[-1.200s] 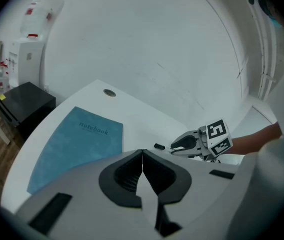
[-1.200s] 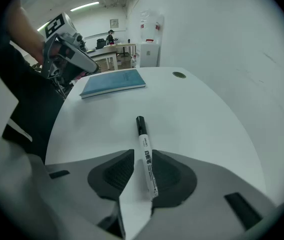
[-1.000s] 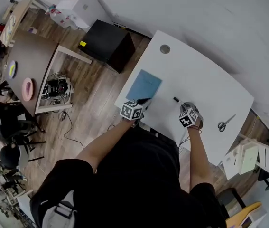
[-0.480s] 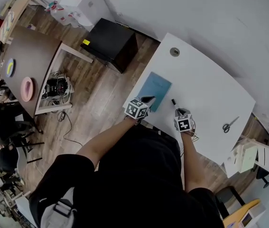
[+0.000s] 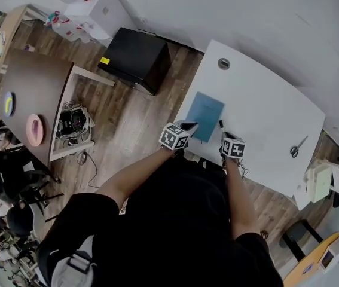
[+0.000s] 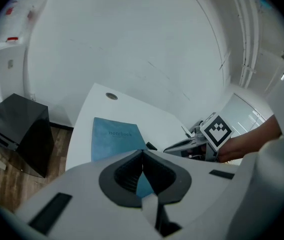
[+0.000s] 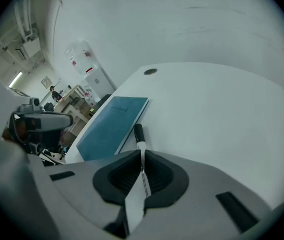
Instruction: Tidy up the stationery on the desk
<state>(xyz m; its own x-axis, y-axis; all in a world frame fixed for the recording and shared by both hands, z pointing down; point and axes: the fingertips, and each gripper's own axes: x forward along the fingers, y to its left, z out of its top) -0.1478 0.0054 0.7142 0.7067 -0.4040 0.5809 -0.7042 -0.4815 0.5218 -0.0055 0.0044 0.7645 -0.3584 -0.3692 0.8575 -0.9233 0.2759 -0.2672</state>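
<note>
A blue notebook (image 5: 205,108) lies at the left end of the white desk (image 5: 259,94). My right gripper (image 5: 228,137) is shut on a white marker with a black cap (image 7: 138,133). The cap (image 5: 221,124) points away from me, just right of the notebook (image 7: 112,124). My left gripper (image 5: 187,126) hovers at the notebook's near left corner, shut with nothing between its jaws (image 6: 142,154). The left gripper view looks over the notebook (image 6: 114,136) towards the right gripper (image 6: 202,141). Grey scissors (image 5: 298,146) lie far right on the desk.
A round cable grommet (image 5: 223,64) sits at the desk's far left corner. A black cabinet (image 5: 134,58) stands on the wooden floor left of the desk. White boxes (image 5: 321,181) stand off the desk's right end. I stand at the near edge.
The right gripper has carried the marker left, up beside the notebook, and rolled about its own axis. The left gripper has drifted left along the desk's near edge.
</note>
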